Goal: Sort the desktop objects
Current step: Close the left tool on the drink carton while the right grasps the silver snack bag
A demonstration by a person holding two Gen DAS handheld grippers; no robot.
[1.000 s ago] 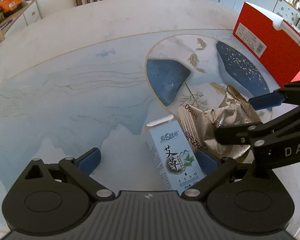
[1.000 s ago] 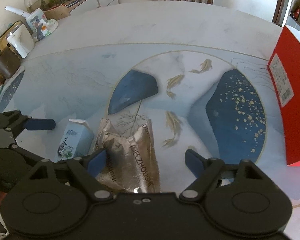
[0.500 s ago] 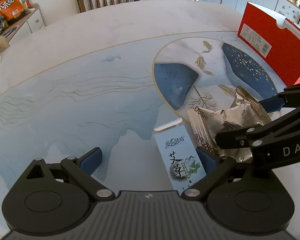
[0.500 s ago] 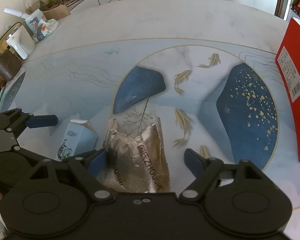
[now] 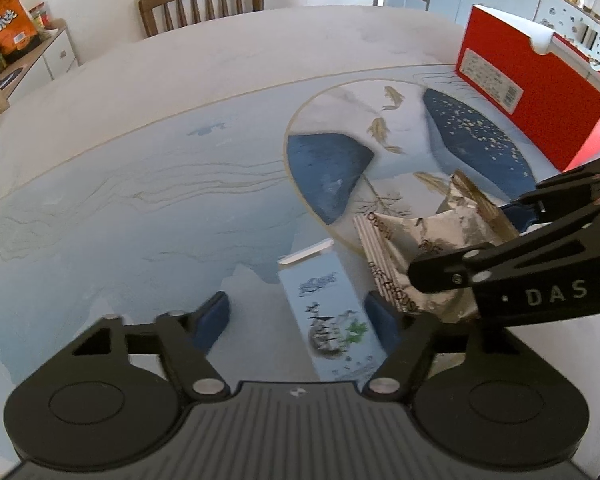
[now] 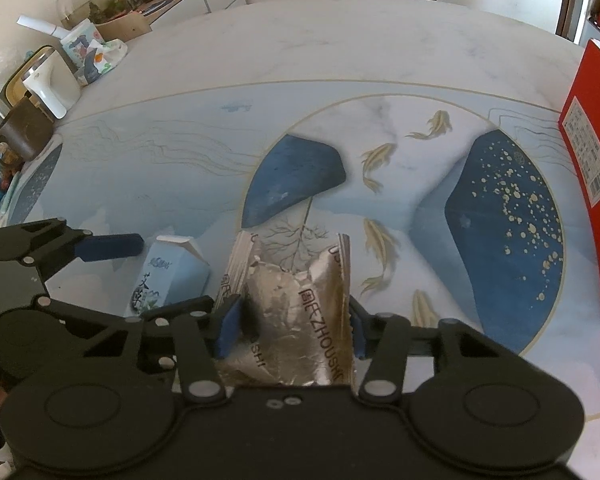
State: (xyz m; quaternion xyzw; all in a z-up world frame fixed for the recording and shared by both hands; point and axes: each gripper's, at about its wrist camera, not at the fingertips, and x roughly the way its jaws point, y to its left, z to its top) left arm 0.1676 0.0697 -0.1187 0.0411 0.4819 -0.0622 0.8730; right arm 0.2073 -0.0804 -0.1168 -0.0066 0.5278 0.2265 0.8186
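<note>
Right gripper (image 6: 290, 320): blue pads pressed into both sides of the silver foil pouch (image 6: 296, 320), jaws clamped on it. Foil is crinkled, reflective, brown print along one edge; pleated side gusset visible on its left flank. The pouch's far end points away from the gripper, toward the painted dark-blue rock shape ahead.

Left gripper (image 5: 296, 314): jaws apart, straddling the pale blue carton (image 5: 332, 312). The right finger (image 5: 380, 320) sits just beside the carton's right face; whether it touches, cannot tell. Clear gap between the carton and the left finger. Carton is a rectangular paperboard box, smooth, printed with a landscape and green leaves, with a white top flap at the far end. View slightly motion-blurred.

Carton and pouch lie side by side, close; from the right wrist, the carton (image 6: 168, 276) sits just left of the pouch, with the left gripper (image 6: 112, 246) reaching in beyond it.

Table (image 5: 140, 200): round, glossy, marble-look surface with pale blue wave lines, a gold-rimmed circle and painted fish. Wide open surface ahead and to the left of the left gripper. To the right, a red cardboard box (image 5: 528, 92) stands along the table's far right side, well apart from both items; white label on its long face.

Table's far rim curves past a wooden slat-back chair (image 5: 202, 0). Left edge in the right-wrist view is crowded by a brown mug (image 6: 22, 132) and a white kettle-like vessel (image 6: 50, 84).
</note>
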